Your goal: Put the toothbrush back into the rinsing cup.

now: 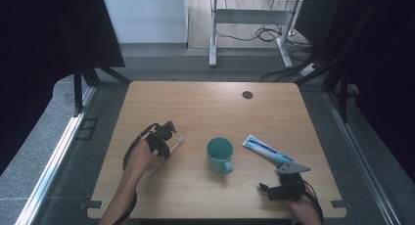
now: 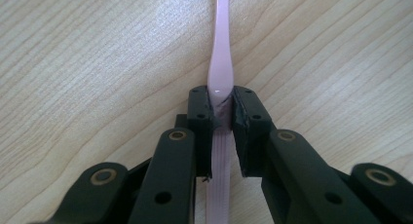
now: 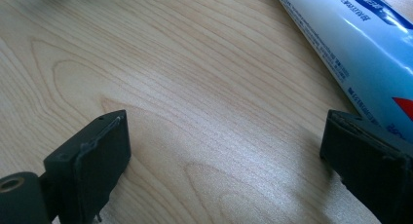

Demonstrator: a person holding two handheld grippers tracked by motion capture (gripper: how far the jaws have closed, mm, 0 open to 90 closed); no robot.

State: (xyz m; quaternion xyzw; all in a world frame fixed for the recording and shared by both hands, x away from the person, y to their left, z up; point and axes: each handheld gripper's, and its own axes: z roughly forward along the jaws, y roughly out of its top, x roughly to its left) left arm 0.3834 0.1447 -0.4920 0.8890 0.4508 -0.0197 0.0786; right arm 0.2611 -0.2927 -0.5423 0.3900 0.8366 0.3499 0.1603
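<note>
A pale pink toothbrush (image 2: 220, 63) lies along the wooden table, and my left gripper (image 2: 221, 112) is shut on its handle. From above, the toothbrush (image 1: 176, 144) has its head pointing toward the teal mug (image 1: 219, 154), with my left gripper (image 1: 164, 137) at the table's left. A blue and white toothpaste tube (image 1: 266, 149) lies right of the mug. My right gripper (image 1: 266, 190) rests near the front right edge, jaws wide apart with bare wood between them. In the right gripper view the toothpaste tube (image 3: 355, 53) runs past my right gripper (image 3: 224, 146) at the upper right.
A dark round cable port (image 1: 247, 94) sits in the table's (image 1: 205, 107) far side. Beyond the table stand a white desk frame (image 1: 254, 29) and loose cables on the floor. Dark curtains hang at both sides.
</note>
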